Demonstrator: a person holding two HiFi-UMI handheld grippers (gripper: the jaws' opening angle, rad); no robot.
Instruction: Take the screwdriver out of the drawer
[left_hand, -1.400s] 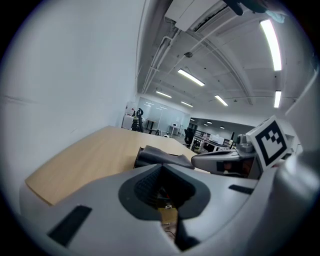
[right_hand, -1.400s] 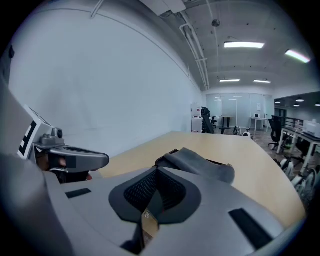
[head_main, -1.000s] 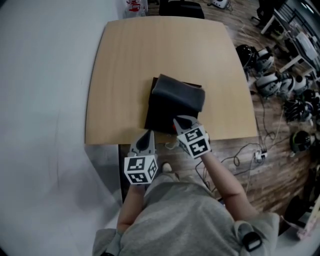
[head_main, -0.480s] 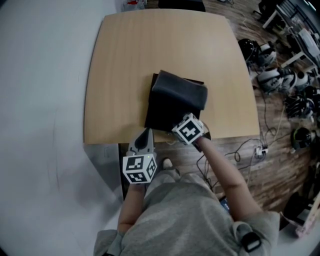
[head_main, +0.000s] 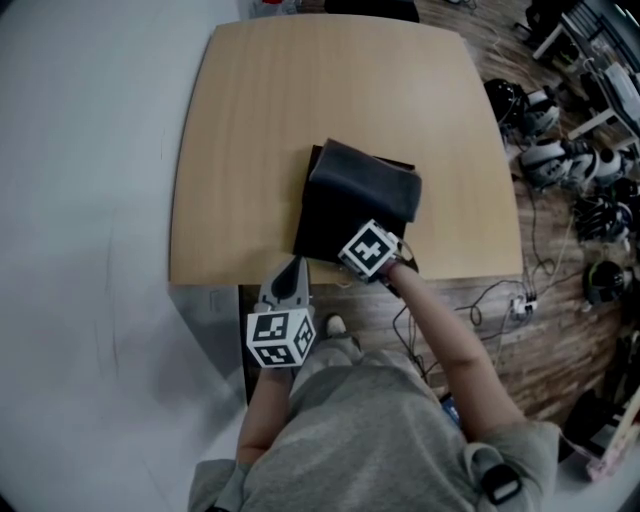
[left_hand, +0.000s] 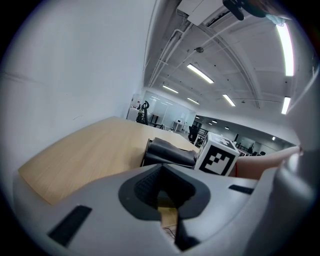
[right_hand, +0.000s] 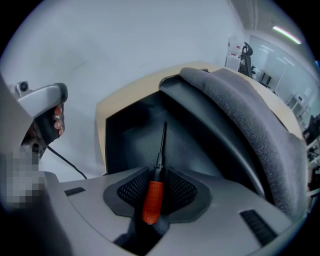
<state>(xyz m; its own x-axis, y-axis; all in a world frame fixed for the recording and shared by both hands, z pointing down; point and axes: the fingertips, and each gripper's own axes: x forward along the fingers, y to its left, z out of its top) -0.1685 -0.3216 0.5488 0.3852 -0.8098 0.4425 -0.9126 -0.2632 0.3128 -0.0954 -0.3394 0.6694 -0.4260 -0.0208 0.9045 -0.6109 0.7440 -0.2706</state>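
Observation:
A black drawer box (head_main: 365, 185) with grey felt on top (right_hand: 250, 120) stands near the front edge of the wooden table (head_main: 250, 120). Its drawer (head_main: 318, 235) is pulled out toward me. The screwdriver (right_hand: 156, 175), with an orange handle and a thin black shaft, lies in the drawer (right_hand: 130, 135). My right gripper (head_main: 352, 262) points steeply down into the drawer. Its jaws are opening, and the handle sits between the right gripper (right_hand: 154, 195) pads with a gap on each side. My left gripper (head_main: 292, 268) hovers at the table's front edge, shut and holding nothing; it shows again as the left gripper (left_hand: 165, 197).
The wood floor to the right of the table holds cables, a power strip (head_main: 520, 308) and several dark devices (head_main: 560, 150). A pale wall runs along the table's left. The far table surface (left_hand: 95, 145) is bare wood.
My right gripper has tipped downward and sunk into the open drawer, its marker cube now facing up. The left gripper has stayed put.

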